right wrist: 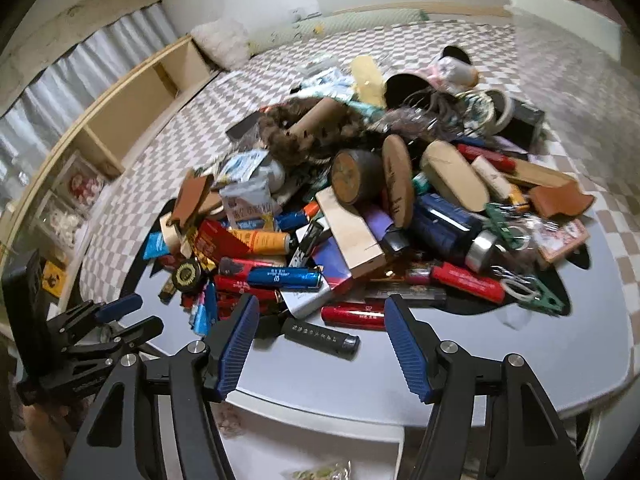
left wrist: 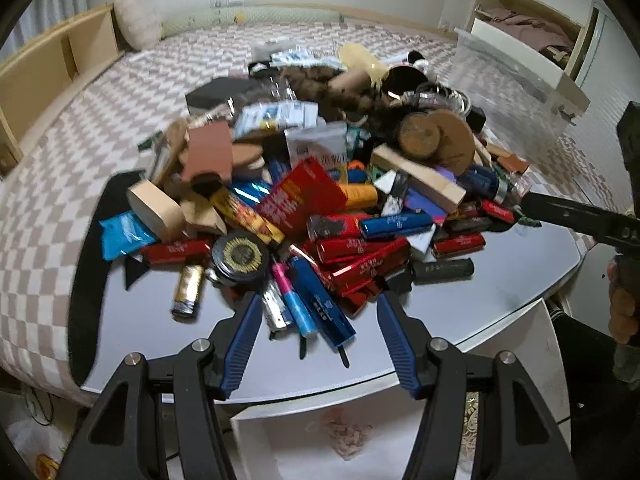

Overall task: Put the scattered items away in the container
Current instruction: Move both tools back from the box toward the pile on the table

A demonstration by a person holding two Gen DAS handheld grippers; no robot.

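- Far left, bed [left wrist: 120, 92] with checkered cover runs behind the tabletop [left wrist: 500, 280]; pile spills partly onto it, so back items likely need a longer reach.
- Pile of scattered items [left wrist: 320, 184] heaped mid-tabletop, stacked several deep; loose singles only at the near edge, so near edge looks like the sensible start.
- Gold-and-silver cylinder [left wrist: 187, 291] lying alone at left front, clear of neighbours; easy pick.
- Round black tin with gold emblem [left wrist: 239, 255] beside it, flat, partly under wrappers.
- Left gripper [left wrist: 316, 312] pitched down at the near edge, jaws part-open, nothing clamped; blue stick-shaped pack [left wrist: 320, 304] and pink-and-blue tube [left wrist: 290, 296] lie between the tips, pads not pressing. Probably lining up on one of those.
- Red foil bars [left wrist: 360, 256] fanned across centre, overlapping; sliding risk if pulled from below.
- Right gripper [right wrist: 318, 312] also pitched down, jaws part-open and empty; dark textured cylinder [right wrist: 320, 336] sits between the tips, red bar [right wrist: 352, 316] just behind. Cylinder free on bare tabletop, so likely target.
- Wooden discs [right wrist: 396, 180] and wooden block [right wrist: 352, 232] on top of the heap, tilted; could topple if the base is disturbed.
- Clear container [left wrist: 504, 68] at far right, behind the pile, by the shelf unit; well apart from both grippers, nothing visibly in it. Blurred, contents not certain.
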